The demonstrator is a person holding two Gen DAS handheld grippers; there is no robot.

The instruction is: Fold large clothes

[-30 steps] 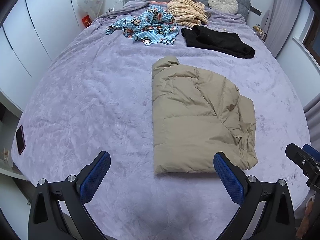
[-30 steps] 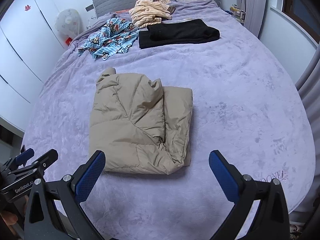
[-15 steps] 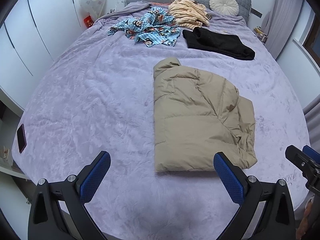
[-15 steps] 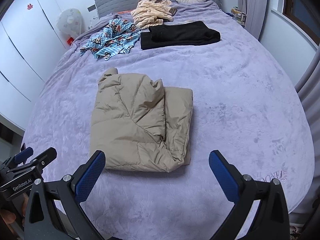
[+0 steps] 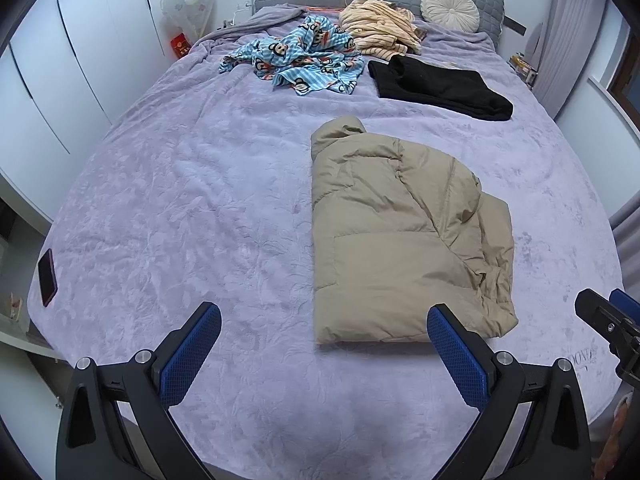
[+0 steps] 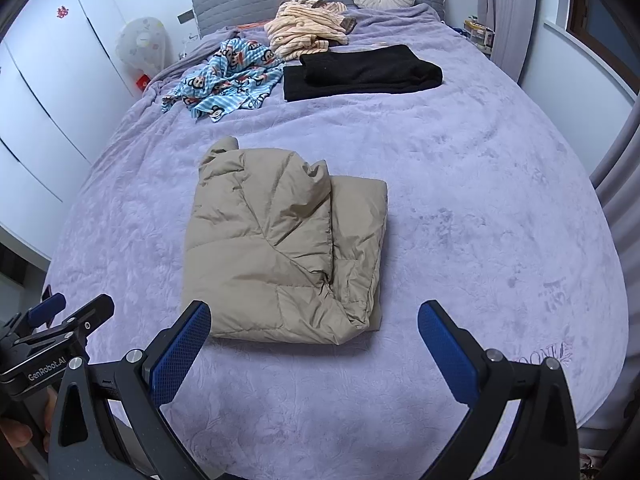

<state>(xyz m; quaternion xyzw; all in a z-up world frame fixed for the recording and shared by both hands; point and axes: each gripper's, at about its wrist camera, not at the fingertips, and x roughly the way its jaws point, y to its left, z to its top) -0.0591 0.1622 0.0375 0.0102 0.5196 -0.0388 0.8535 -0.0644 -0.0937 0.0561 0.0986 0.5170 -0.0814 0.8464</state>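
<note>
Both views are lit evenly by soft, cool, diffuse light; no single source can be made out. Only a faint shadow is cast under the near edge of the folded beige puffer jacket (image 5: 404, 236) (image 6: 286, 244) onto the lilac plush bedspread (image 5: 192, 208) (image 6: 480, 208). No glare is seen. Focus is sharp throughout. Straight lines are bowed strongly by fisheye distortion, and the corners are blacked out.

Bed: wide bed with lavender plush cover (image 5: 192, 200) is carrying all garments.
Centre: folded beige puffer jacket (image 5: 400, 236) is lying flat.
Far end: blue monkey-print cloth (image 5: 300, 60), striped cream garment (image 5: 380, 32), folded black garment (image 5: 436, 84), round cream cushion (image 5: 450, 10) are resting.
Left edge: dark phone (image 5: 47, 272) is lying.
</note>
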